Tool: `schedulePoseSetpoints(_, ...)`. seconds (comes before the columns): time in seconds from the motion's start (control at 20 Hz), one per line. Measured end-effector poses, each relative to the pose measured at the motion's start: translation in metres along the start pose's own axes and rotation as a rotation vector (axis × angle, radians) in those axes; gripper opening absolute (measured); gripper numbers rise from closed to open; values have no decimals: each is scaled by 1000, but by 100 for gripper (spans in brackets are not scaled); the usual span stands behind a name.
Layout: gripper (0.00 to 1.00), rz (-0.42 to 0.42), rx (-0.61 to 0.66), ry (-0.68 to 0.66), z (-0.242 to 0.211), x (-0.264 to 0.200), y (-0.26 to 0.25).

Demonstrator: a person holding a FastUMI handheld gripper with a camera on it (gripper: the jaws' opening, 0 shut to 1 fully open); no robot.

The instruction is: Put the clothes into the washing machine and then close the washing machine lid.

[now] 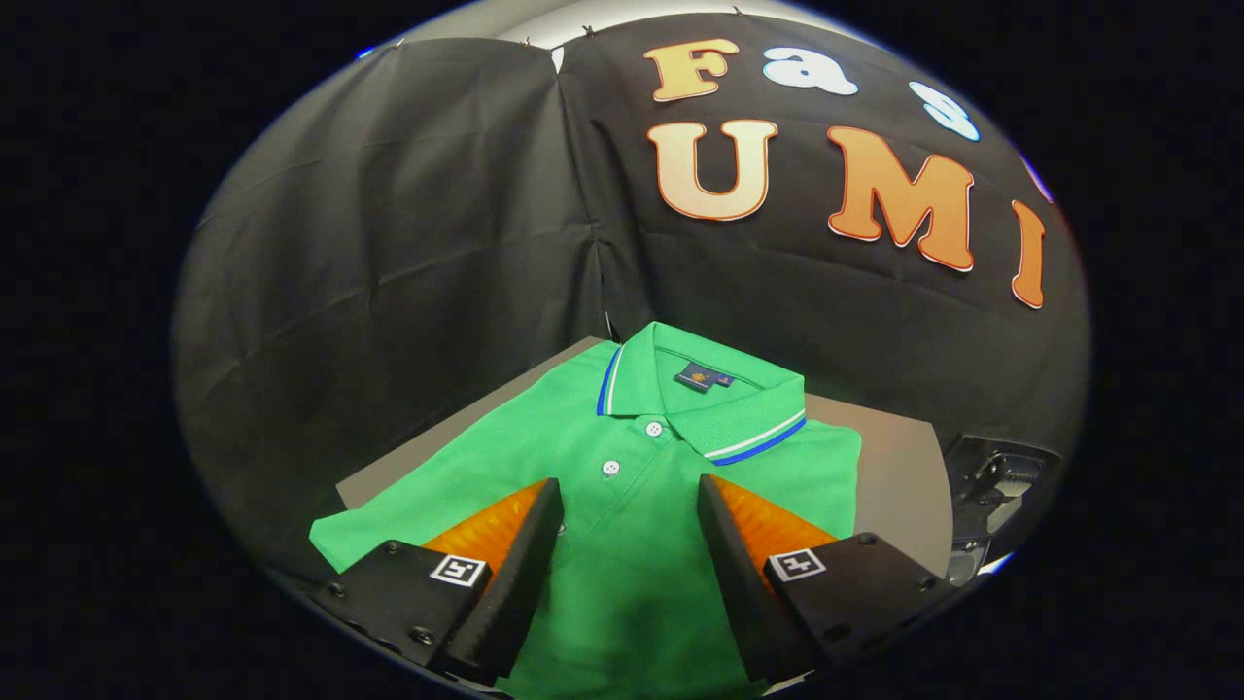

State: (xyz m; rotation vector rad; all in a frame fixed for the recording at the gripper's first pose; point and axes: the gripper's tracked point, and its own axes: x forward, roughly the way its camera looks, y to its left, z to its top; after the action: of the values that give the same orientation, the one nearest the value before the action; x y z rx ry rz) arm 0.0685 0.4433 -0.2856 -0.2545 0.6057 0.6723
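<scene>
A green polo shirt [622, 467] lies folded flat on a grey table [899, 476], its collar with blue and white stripes pointing away from me. My gripper [630, 501] hovers over the shirt's chest, open, the button placket running between the two fingers. The fingertips [544, 506] stand apart and hold nothing. I cannot tell whether they touch the cloth.
Black cloth walls close off the back and left of the table. A dark device [1001, 481] sits off the table's right edge. Bare grey tabletop shows to the right of the shirt and in a strip along its left side.
</scene>
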Motion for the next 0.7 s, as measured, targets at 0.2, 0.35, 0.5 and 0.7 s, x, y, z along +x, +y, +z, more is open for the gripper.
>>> schedulePoseSetpoints(0.2, 84, 26, -22, 7, -1, -1, 1)
schedulePoseSetpoints(0.35, 77, 63, -30, 12, -3, 0, 5)
schedulePoseSetpoints(0.5, 54, 87, -47, 15, -2, -3, 3)
schedulePoseSetpoints(0.7, 19, 100, -27, -37, 0, 0, -2)
